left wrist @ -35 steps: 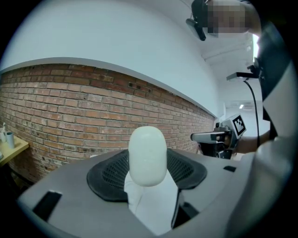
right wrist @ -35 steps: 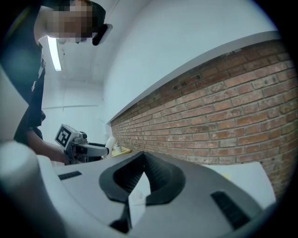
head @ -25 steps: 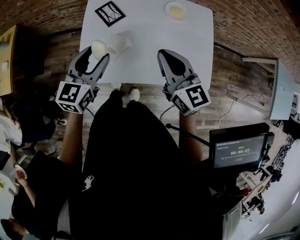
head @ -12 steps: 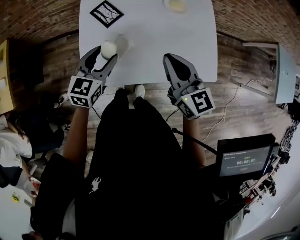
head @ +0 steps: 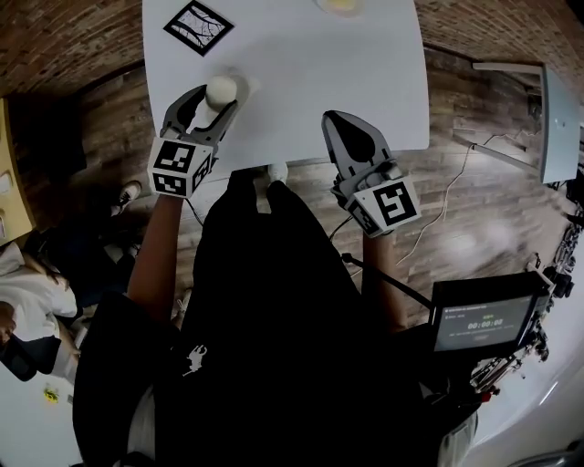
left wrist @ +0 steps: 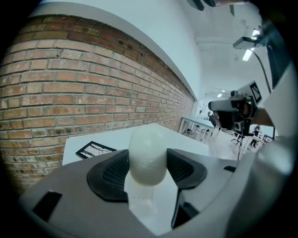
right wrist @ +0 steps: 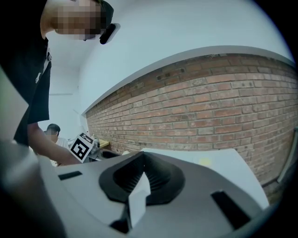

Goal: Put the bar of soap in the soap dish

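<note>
A white, smooth-topped worktop (head: 301,73) stands against a wall of rough red brick (left wrist: 70,83), with plank flooring (head: 474,210) around it. A person in dark clothing holds two grey plastic tools over its near edge.

The left hand-held gripper (head: 217,98) pinches the bar of soap (head: 222,88), a pale, smooth, egg-shaped lump, between its ribbed black pads. The soap is above the near left part of the worktop, and whether it touches the surface cannot be told.

The soap dish (head: 339,5), small, round and yellowish inside, sits at the far edge of the worktop, well apart from the soap and partly cut off by the frame. The white surface between them is bare.

A square black card with white line markings (head: 198,25) lies flat at the far left corner.

The right hand-held gripper (head: 338,123) has its jaws pressed together, holding nothing, at the near right edge.

A dark screen (head: 482,316) stands to the person's right.
</note>
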`<act>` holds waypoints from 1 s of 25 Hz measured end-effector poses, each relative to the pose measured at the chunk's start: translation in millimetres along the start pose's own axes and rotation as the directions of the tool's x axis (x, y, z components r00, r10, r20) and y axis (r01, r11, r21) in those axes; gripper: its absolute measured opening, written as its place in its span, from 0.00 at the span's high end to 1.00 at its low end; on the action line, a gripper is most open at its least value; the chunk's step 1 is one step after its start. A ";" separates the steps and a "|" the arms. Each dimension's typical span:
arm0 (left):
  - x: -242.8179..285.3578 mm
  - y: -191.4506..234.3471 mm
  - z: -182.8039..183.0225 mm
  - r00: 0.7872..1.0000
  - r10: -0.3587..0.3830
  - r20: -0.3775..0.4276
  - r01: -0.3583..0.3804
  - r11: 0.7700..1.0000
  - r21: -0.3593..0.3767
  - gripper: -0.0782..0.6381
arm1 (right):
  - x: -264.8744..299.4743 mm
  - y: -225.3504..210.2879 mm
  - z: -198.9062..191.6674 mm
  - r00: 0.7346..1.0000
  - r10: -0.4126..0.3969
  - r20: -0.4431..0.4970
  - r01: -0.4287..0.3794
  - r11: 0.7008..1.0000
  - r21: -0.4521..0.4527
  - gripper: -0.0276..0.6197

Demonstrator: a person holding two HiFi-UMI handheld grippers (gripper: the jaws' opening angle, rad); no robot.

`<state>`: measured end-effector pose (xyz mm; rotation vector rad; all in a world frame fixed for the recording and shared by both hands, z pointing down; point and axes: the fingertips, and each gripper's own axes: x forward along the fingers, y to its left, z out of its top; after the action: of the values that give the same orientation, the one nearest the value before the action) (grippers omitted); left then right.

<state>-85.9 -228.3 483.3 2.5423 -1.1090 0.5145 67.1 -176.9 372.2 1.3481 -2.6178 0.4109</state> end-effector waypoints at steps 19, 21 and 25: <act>34.0 9.1 -35.8 0.990 -0.046 -0.137 0.047 0.999 0.003 0.54 | -3.0 -8.2 -7.7 0.997 -0.074 -0.018 0.074 0.997 0.035 0.95; 38.3 9.8 -41.1 0.987 -0.046 -0.157 0.048 0.999 0.010 0.54 | -5.0 -10.5 -10.1 0.996 -0.085 -0.024 0.085 0.996 0.033 0.95; 44.5 10.5 -46.6 0.983 -0.052 -0.175 0.055 0.998 0.010 0.54 | -7.1 -13.2 -11.4 0.995 -0.095 -0.021 0.095 0.995 0.027 0.95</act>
<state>-74.7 -243.5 545.8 2.4764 -0.9749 0.7179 82.2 -175.1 383.2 1.4626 -2.5286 0.4460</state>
